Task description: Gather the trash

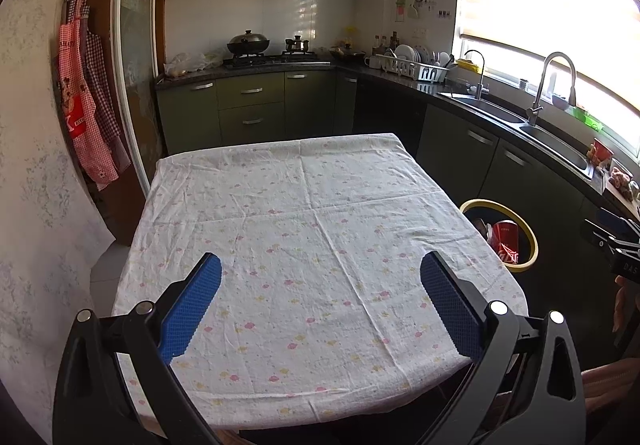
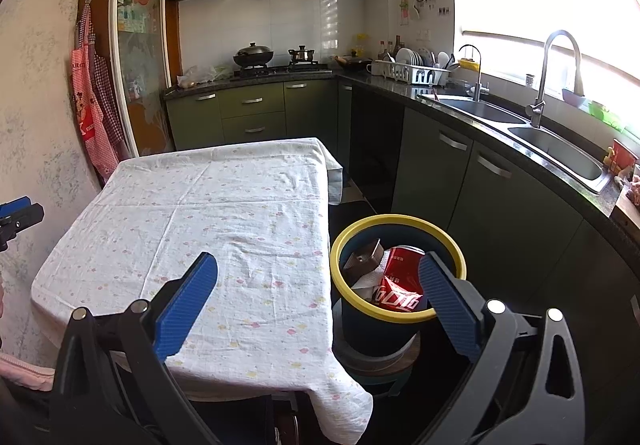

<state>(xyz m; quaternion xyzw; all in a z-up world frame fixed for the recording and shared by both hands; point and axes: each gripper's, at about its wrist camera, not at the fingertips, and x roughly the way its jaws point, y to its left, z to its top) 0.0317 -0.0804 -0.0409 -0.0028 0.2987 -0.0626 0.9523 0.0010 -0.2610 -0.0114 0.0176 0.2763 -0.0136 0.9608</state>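
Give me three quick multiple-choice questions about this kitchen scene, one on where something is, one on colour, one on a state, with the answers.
1. Where is the red cola can?
A on the table
B in the bin
C in the sink

2. What colour is the bin's rim?
A yellow
B red
C white

3. How is the right gripper?
A shut on the can
B shut, empty
C open

Answers: B, the can lies among rubbish inside the bin; A, a yellow ring tops the dark bin; C, its blue fingers stand wide apart, holding nothing.
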